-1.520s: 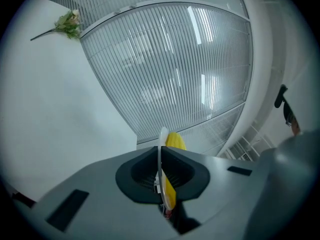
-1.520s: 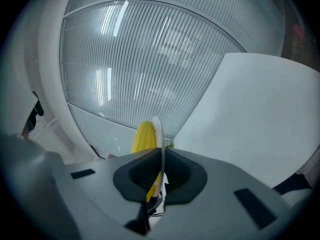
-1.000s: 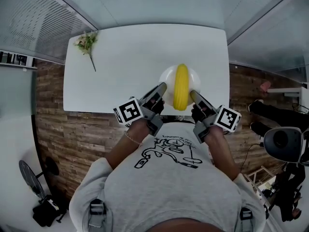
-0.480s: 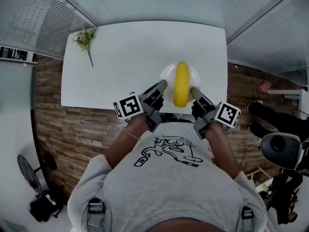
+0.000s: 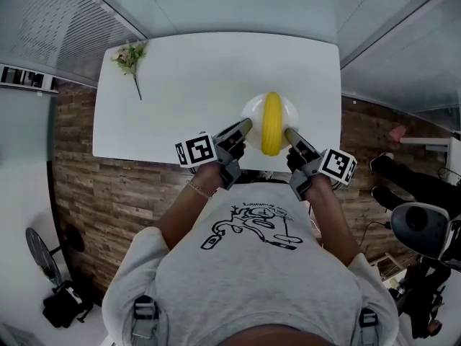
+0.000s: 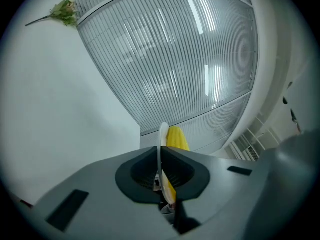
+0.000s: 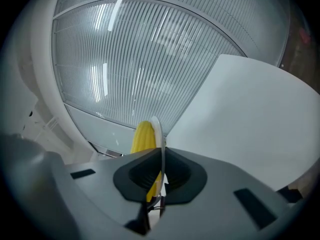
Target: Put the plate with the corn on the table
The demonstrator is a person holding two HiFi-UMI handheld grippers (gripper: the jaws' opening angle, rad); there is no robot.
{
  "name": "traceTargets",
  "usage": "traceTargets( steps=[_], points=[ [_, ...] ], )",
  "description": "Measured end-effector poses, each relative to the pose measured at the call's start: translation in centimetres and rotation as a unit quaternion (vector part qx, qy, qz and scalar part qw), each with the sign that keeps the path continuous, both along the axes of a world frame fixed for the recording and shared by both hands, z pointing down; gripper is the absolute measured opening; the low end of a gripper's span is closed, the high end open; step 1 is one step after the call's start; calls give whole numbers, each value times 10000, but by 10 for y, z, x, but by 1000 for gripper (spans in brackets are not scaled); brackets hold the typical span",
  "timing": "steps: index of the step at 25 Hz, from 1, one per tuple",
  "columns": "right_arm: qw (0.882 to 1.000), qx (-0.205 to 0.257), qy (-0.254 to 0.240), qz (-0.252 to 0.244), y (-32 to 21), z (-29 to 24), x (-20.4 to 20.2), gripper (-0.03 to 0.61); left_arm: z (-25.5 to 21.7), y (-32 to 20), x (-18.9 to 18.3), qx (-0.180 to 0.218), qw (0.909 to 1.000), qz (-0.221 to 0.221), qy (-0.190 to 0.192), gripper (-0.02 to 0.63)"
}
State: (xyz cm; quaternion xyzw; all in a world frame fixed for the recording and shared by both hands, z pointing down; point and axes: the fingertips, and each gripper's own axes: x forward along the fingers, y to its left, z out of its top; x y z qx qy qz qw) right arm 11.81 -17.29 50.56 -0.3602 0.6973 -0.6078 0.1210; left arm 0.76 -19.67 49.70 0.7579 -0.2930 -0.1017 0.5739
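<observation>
Toward the near edge of the white table (image 5: 202, 78), right of its middle, a white plate (image 5: 251, 112) sits between the two grippers. One yellow corn cob (image 5: 271, 123) lies on it, lengthwise from the near edge toward the far edge. The left gripper (image 5: 243, 126) meets the plate's left rim and the right gripper (image 5: 290, 133) meets its right rim. The left gripper view shows its jaws drawn together on the thin rim, with the plate edge-on in the slot and the corn just behind it. The right gripper view shows the same: jaws pinched on the rim, no gap to either side, corn beside the plate. The plate appears level. Whether its underside touches the table or hangs just above it cannot be determined from any view. A small flower sprig (image 5: 130, 56) lies at the far left corner of the table, well apart from the plate. The person holding both grippers stands at the near edge and wears a grey shirt (image 5: 252, 265) with a printed line drawing.
</observation>
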Motion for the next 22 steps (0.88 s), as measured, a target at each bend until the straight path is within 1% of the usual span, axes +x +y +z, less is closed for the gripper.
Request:
traceTargets(
  steps=[3, 8, 14, 19, 22],
  points=[
    [9999, -68, 102, 17, -3, 9, 3, 17, 10, -3, 2, -64, 9999, 78, -18, 29],
    [9998, -131, 132, -3, -13, 29, 0, 17, 34, -13, 2, -169, 9995, 228, -156, 31],
    [9996, -227, 188, -15, -23, 52, -2, 18, 58, -23, 0, -328, 9990, 261, -186, 31],
    [9991, -376, 211, -30, -29, 76, -4, 21, 78, -30, -2, -392, 9982, 314, -315, 31],
    [9987, -459, 240, 0, -34, 89, -5, 21, 92, -36, -2, -459, 9978, 334, -330, 31]
  ],
)
